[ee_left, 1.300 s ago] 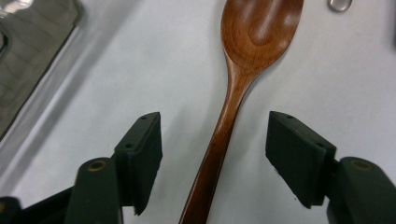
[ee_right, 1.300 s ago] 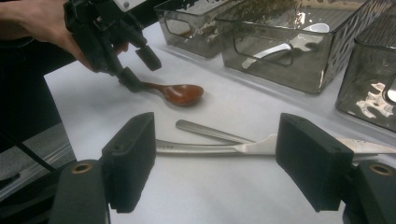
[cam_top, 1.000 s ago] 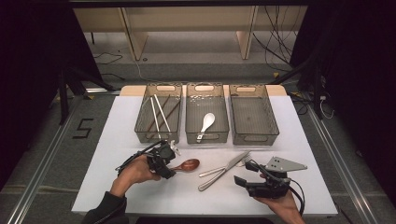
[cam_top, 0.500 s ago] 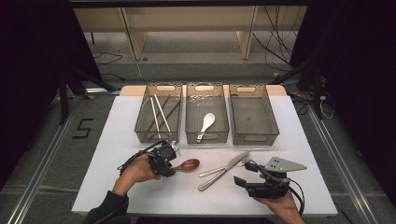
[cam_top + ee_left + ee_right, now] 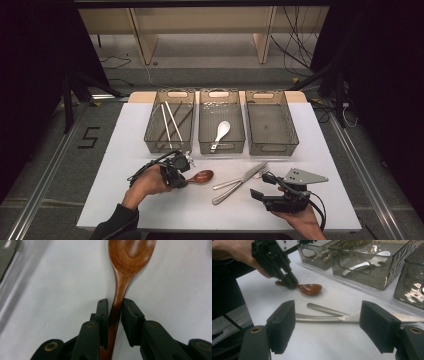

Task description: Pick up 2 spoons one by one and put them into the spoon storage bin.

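From above, the left gripper (image 5: 181, 175) crouches over the wooden spoon (image 5: 200, 176) lying on the table (image 5: 125, 150). Its own view shows the jaws closing round the handle, nearly pinched. The right gripper (image 5: 327, 326) waits wide open, holding nothing. Next comes a firm squeeze and lift, likely toward the middle bin (image 5: 221, 145).
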`<action>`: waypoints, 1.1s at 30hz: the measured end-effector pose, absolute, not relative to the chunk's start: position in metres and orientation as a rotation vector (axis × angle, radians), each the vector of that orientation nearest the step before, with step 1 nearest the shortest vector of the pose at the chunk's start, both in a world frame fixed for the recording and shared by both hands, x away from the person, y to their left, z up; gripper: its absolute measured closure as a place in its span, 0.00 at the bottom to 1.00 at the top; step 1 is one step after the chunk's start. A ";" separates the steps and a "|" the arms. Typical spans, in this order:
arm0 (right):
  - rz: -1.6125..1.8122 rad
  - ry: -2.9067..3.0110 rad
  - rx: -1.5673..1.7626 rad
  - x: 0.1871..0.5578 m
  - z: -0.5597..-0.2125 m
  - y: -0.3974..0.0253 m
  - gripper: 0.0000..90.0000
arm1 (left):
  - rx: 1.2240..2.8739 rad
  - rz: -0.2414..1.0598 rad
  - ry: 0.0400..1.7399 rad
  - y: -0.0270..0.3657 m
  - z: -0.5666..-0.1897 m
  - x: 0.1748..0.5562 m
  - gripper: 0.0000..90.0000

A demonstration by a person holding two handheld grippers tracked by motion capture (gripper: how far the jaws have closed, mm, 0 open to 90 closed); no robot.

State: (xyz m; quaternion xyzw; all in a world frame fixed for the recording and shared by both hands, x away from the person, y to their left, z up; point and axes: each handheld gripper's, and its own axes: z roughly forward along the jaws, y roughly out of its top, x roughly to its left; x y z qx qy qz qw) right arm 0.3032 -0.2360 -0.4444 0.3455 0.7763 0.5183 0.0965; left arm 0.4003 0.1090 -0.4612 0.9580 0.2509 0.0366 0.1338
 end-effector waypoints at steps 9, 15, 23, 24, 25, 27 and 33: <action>1.538 2.299 1.024 0.303 -0.444 -0.236 0.33 | 2.769 0.114 0.710 0.108 -0.462 0.398 0.89; 1.543 2.293 1.026 0.304 -0.444 -0.237 0.33 | 2.758 0.141 0.722 0.112 -0.460 0.400 0.89; 1.542 2.293 1.024 0.303 -0.443 -0.237 0.33 | 2.707 0.143 0.729 0.117 -0.450 0.400 0.90; 1.543 2.291 1.025 0.303 -0.443 -0.237 0.33 | 2.707 0.142 0.723 0.117 -0.448 0.400 0.90; 1.545 2.290 1.027 0.303 -0.443 -0.237 0.33 | 2.706 0.135 0.718 0.117 -0.447 0.400 0.90; 1.544 2.290 1.026 0.303 -0.443 -0.237 0.33 | 2.692 0.145 0.720 0.116 -0.445 0.400 0.90; 1.544 2.287 1.033 0.303 -0.444 -0.238 0.33 | 2.647 0.133 0.719 0.113 -0.434 0.399 0.90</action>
